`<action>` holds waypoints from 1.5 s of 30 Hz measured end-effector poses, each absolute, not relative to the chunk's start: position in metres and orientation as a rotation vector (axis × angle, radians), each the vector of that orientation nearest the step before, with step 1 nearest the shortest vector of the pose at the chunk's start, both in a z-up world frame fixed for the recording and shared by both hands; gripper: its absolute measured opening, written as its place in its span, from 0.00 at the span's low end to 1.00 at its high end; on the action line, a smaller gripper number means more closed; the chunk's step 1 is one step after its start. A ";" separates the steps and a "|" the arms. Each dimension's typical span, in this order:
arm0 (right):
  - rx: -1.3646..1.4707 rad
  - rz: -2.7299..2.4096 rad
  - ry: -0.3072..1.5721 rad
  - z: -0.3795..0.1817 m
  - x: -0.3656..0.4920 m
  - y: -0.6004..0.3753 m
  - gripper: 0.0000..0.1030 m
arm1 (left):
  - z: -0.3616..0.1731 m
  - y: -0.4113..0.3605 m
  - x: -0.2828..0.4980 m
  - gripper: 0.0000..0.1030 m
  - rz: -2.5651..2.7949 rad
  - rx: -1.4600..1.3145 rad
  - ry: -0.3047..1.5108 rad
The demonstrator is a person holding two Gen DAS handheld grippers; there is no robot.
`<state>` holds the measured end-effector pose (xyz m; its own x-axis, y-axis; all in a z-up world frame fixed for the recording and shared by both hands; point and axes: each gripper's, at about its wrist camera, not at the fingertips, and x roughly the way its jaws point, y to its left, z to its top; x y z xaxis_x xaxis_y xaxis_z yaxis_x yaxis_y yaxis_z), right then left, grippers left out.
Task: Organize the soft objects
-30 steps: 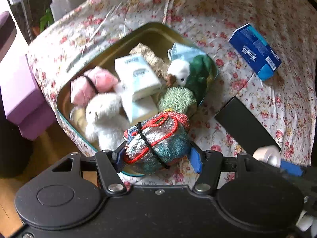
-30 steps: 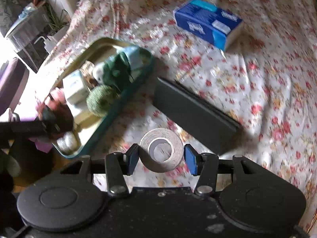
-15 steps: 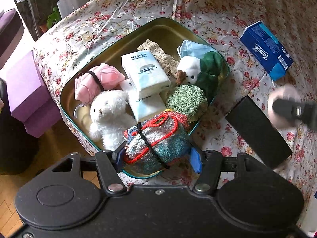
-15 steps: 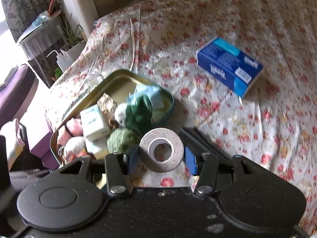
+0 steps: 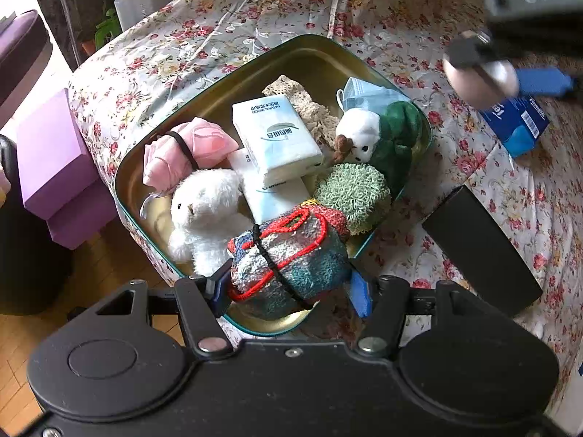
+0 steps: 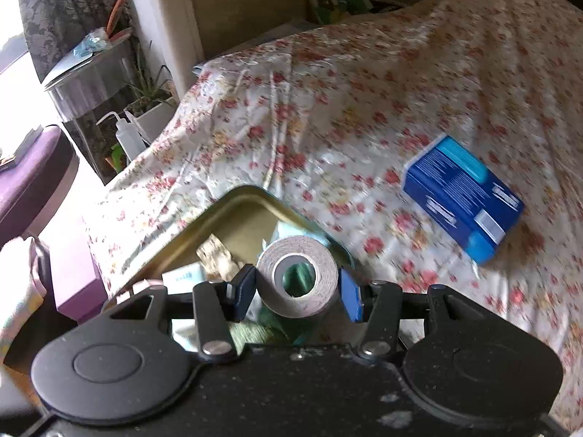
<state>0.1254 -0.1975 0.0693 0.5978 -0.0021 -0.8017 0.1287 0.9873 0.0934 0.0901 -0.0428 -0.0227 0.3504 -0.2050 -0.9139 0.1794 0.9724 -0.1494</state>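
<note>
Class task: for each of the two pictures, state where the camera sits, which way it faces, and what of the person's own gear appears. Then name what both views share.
Left wrist: on the left gripper, looking steeply down at the gold metal tin; its fingers clamp a multicoloured knitted bundle.
Right wrist: on the right gripper, looking down across the floral bedspread; its fingers clamp a grey tape roll.
Shared: tin, blue tissue box, bedspread.
</note>
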 end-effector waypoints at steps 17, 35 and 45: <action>0.122 0.010 0.939 0.037 0.217 -0.165 0.61 | -0.028 -0.043 0.105 0.64 -0.163 -0.031 1.185; 0.113 -0.073 0.830 0.062 0.134 -0.194 0.67 | -0.013 -0.015 0.088 0.68 -0.060 -0.088 1.088; 0.112 -0.080 0.814 0.054 0.069 -0.192 0.70 | 0.000 -0.002 0.069 0.84 0.034 -0.102 0.960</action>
<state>0.0690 -0.1917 0.0543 0.6843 -0.0285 -0.7287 0.1148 0.9910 0.0691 0.0692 -0.0021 0.0005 0.5731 -0.0163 -0.8193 -0.0747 0.9946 -0.0720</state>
